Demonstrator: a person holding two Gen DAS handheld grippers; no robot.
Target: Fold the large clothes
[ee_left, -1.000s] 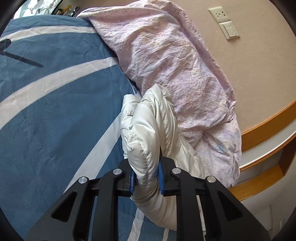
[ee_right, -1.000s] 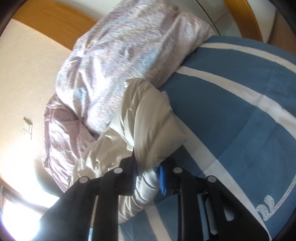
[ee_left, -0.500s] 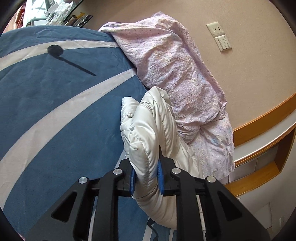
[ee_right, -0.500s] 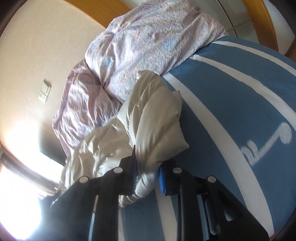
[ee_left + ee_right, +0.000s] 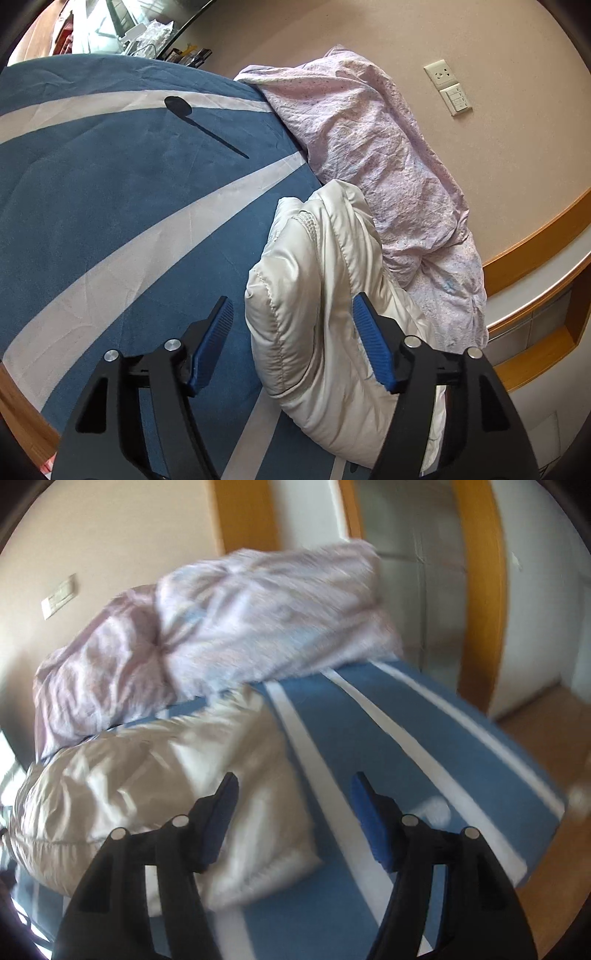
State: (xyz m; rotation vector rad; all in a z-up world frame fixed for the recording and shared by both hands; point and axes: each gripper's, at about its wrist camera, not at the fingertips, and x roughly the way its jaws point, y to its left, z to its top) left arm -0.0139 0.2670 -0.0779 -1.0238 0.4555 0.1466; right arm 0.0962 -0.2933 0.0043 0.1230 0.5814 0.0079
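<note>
A cream puffy jacket (image 5: 325, 273) lies bunched on the blue bedcover with white stripes (image 5: 110, 192), against a pink duvet. My left gripper (image 5: 292, 299) has its jaws opening. A fold of the jacket sits between the blue pads; the left pad (image 5: 214, 332) stands clear of the cloth. In the blurred right wrist view the jacket (image 5: 147, 775) lies to the left. My right gripper (image 5: 294, 775) is also opening, just above the jacket's corner and the bedcover (image 5: 406, 738), gripping nothing.
A crumpled pink duvet (image 5: 369, 140) (image 5: 240, 627) is piled along the wall behind the jacket. A wall socket (image 5: 441, 75) and a wooden ledge (image 5: 535, 236) are on the right. Clutter (image 5: 129, 29) stands beyond the bed's far edge. A wooden door frame (image 5: 480, 590) rises at the right.
Both grippers, shut on folds of the jacket before, have opened and let go. The jacket now rests on the bed. The right view has rolled and pulled back.
</note>
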